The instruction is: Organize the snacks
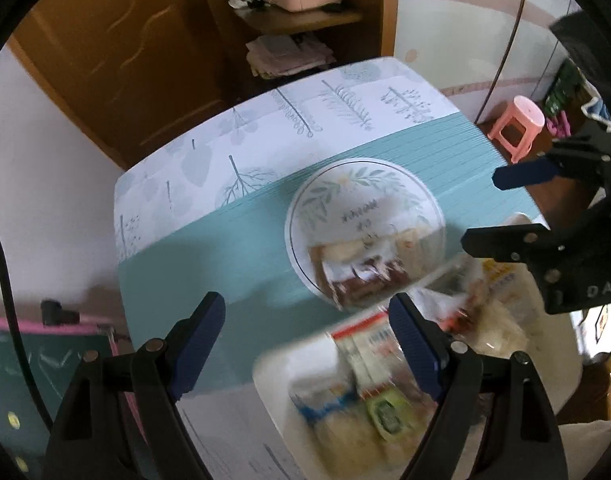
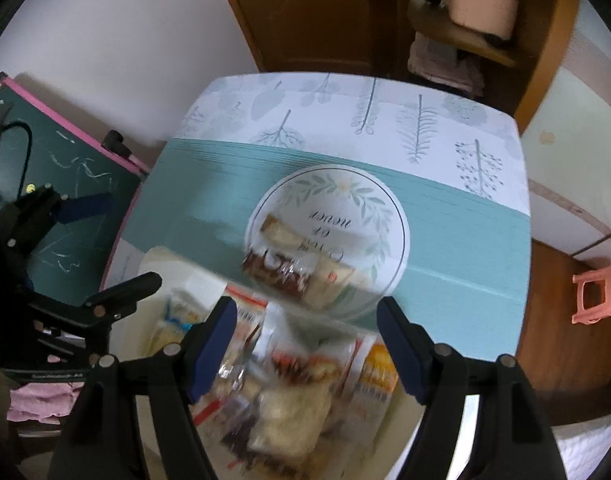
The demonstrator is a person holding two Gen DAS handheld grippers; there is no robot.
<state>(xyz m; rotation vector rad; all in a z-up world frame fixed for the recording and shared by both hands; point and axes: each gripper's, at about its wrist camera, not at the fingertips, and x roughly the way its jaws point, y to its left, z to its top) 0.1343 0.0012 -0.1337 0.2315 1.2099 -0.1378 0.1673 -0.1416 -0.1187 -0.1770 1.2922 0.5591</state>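
Observation:
A white tray [image 1: 277, 376] full of several wrapped snacks [image 1: 369, 400] sits at the near edge of the table; it also shows in the right wrist view [image 2: 161, 268] with blurred packets [image 2: 289, 408]. A clear pack of brown and pale snacks [image 1: 361, 268] lies on the round printed emblem [image 1: 365, 196], seen in the right wrist view too [image 2: 301, 268]. My left gripper [image 1: 305, 344] is open and empty above the tray's left part. My right gripper [image 2: 307, 346] is open and empty above the tray; it shows at the right of the left wrist view [image 1: 481, 208].
The table [image 1: 225, 248] has a teal and white leaf-print cover. A wooden door and shelf unit [image 1: 297, 20] stand behind it. A pink stool [image 1: 517, 124] is at the right, a green chalkboard [image 2: 73, 208] at the left.

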